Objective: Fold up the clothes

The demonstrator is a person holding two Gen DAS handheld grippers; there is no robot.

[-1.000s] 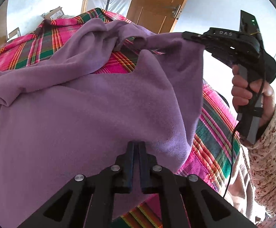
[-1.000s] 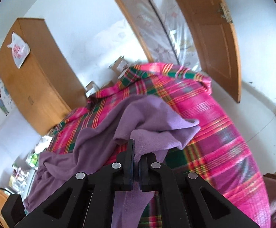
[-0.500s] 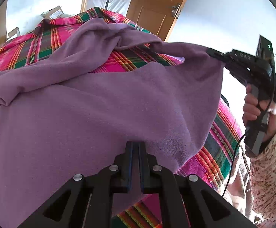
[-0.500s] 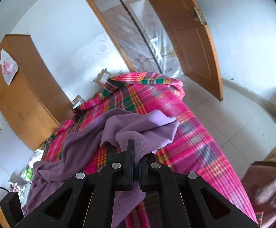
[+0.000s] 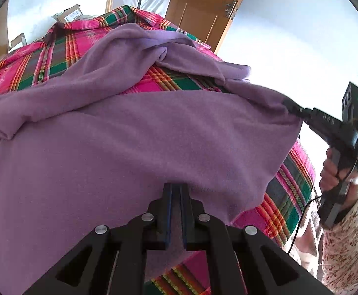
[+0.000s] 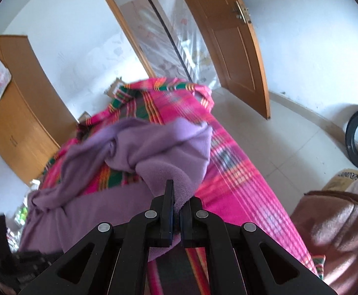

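Holding the purple fleece garment at two points, we keep it spread over the bed with the pink plaid cover. Our left claw is pinched nearly closed on the garment's near hem, cloth bunched between its black fingers. Our right claw is likewise clamped on a fold of the same fleece; from the left wrist view its tip bites the garment's far right corner, raised off the cover and drawn taut, out over the bed's right edge. The right hand grips the tool's handle, a floral sleeve behind it.

One purple sleeve trails across the plaid toward the bed's far left. Beyond the bed's far end stands a wooden door. A wooden wardrobe stands left of the bed, a brown cushioned seat right of it. The right wrist view is somewhat blurred.
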